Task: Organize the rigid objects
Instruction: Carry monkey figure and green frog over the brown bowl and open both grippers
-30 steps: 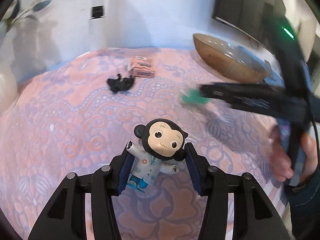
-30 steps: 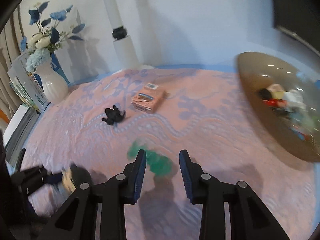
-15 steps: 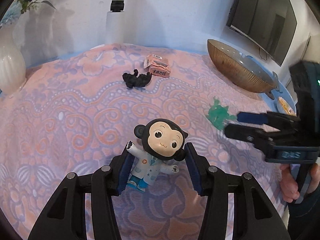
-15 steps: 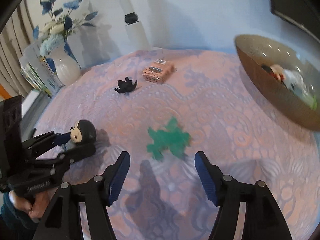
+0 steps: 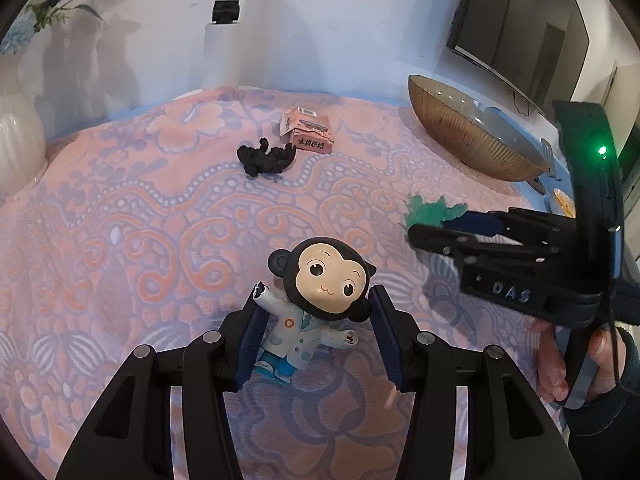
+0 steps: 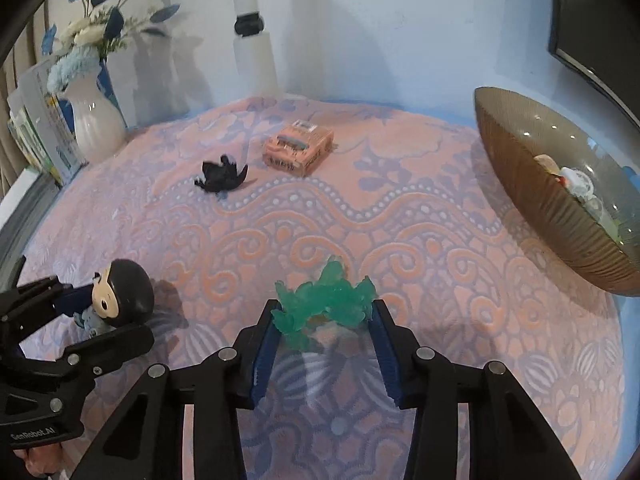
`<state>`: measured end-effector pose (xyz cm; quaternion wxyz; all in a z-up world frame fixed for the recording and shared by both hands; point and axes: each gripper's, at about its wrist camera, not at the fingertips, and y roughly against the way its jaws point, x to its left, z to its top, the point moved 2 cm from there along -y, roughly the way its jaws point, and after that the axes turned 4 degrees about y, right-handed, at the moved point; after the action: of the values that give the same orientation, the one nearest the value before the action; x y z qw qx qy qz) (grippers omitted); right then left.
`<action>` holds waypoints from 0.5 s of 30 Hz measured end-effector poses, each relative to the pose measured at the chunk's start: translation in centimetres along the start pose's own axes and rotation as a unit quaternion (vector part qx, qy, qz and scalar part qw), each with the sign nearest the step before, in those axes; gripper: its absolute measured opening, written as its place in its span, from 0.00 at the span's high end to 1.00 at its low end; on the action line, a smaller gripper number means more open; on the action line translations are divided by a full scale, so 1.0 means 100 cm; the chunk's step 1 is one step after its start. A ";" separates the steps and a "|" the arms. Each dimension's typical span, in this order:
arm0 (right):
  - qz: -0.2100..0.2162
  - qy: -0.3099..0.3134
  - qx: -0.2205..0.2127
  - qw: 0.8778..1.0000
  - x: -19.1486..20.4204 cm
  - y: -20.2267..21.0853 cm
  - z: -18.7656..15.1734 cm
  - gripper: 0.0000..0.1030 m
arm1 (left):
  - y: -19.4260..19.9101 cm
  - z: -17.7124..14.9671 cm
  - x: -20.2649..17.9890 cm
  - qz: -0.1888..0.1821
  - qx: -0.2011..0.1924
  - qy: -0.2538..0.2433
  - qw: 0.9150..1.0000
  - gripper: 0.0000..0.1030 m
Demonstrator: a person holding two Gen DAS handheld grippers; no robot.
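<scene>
Item 1: monkey (image 5: 320,300), upright on cloth (image 5: 160,240), near edge. Pinched at arms by left gripper (image 5: 316,336); pads on sleeves, not torso. Risk: big head, top-heavy, could tip fwd or swivel on lift.

Item 2: green toy (image 6: 326,300), mid-cloth, btwn pads of right gripper (image 6: 324,336). Jaws closing, contact at toy's outer tips only. Risk: spiky, uneven shape; may squirt out or twist w/ pinch on thin limbs.

Item 3: bowl (image 6: 540,208), far right, already holding pieces; likely drop spot. Risk: tilted rim, toy bouncing out; 2 grippers crowding on approach.

Items 4–5: black toy (image 6: 222,176), box (image 6: 298,150), far side, untouched.
</scene>
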<state>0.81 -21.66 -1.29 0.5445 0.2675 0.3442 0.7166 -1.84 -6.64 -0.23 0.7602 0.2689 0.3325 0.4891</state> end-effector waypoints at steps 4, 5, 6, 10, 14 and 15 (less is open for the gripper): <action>0.009 -0.022 -0.021 0.999 -0.014 0.023 -0.001 0.58 | 0.002 0.008 -0.009 0.004 0.001 -0.016 1.000 0.54; 0.006 -0.026 -0.028 0.999 -0.019 0.031 0.000 0.58 | 0.003 0.013 -0.013 0.001 0.000 -0.021 1.000 0.54; 0.004 -0.035 -0.044 0.998 -0.030 0.046 0.003 0.58 | 0.005 0.023 -0.021 -0.009 -0.005 -0.027 1.000 0.55; -0.018 -0.071 -0.100 0.992 -0.077 0.097 0.019 0.58 | 0.017 0.070 -0.058 -0.046 -0.042 -0.055 0.997 0.57; -0.070 -0.115 -0.144 0.981 -0.144 0.137 0.035 0.58 | 0.011 0.121 -0.105 -0.087 -0.055 -0.087 0.991 0.58; -0.076 -0.124 -0.145 0.979 -0.155 0.142 0.035 0.58 | 0.009 0.133 -0.114 -0.095 -0.059 -0.092 0.989 0.58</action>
<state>-0.86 -38.30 11.88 0.6686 0.2457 0.1860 0.6768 4.45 -17.95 11.62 0.8451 0.2347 0.2553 0.4069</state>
